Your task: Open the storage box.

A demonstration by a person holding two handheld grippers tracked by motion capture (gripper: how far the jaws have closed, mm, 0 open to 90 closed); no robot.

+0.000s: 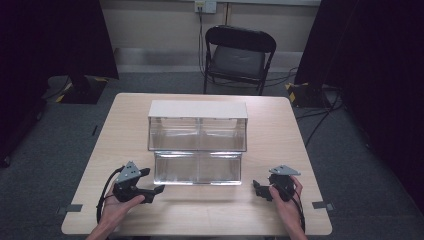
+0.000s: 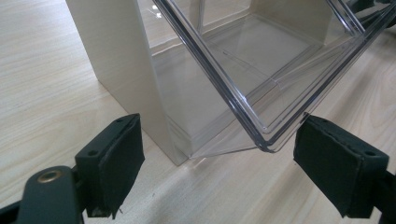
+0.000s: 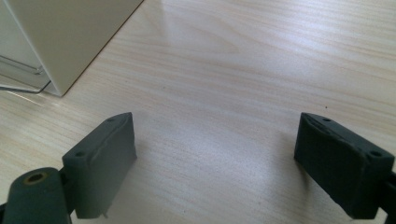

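A cream drawer cabinet stands mid-table with clear plastic drawers; its lower drawer is pulled out toward me and looks empty. My left gripper is open at that drawer's front left corner. In the left gripper view the clear drawer corner hangs just ahead of the open left gripper, beside the cabinet's side wall. My right gripper rests open on the table to the right of the drawer. In the right gripper view the right gripper holds nothing, and the cabinet's corner is at upper left.
The light wooden table has bare strips on both sides of the cabinet and along its front edge. A black folding chair stands behind the table. Cables lie on the grey floor at the right.
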